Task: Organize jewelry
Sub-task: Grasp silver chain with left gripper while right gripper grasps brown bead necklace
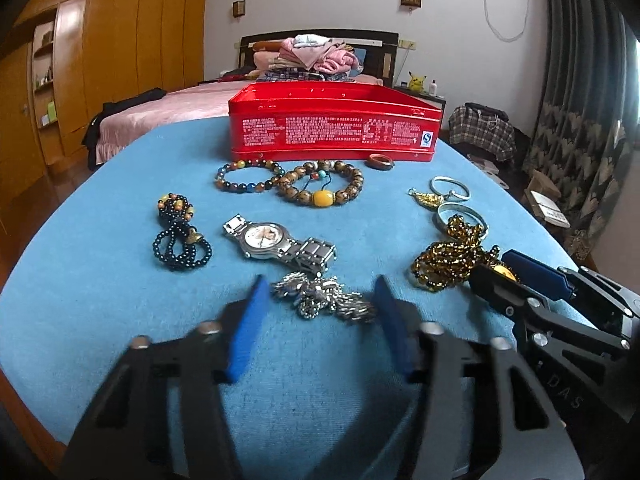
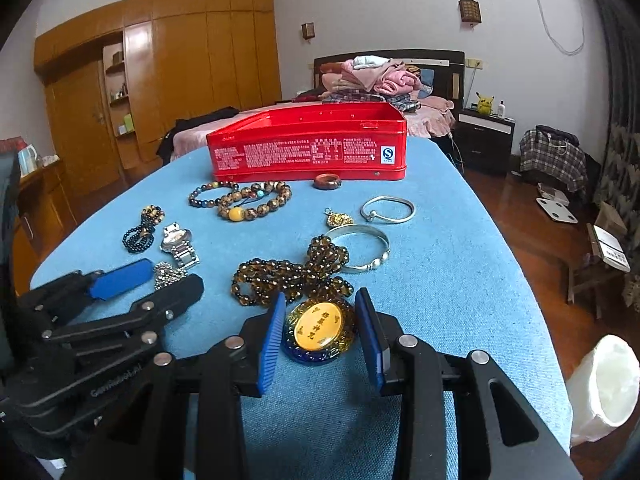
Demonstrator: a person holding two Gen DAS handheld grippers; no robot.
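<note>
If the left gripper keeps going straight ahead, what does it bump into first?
Probably the silver chain, lying between the open left gripper fingers. Just beyond it is the watch, though depth is hard to judge.

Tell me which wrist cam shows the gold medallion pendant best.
Right wrist. The gold medallion lies face-up on the blue cloth between the open jaws of the right gripper, its stamped characters visible. In the left wrist view only a yellow sliver shows behind the right gripper's near finger.
</note>
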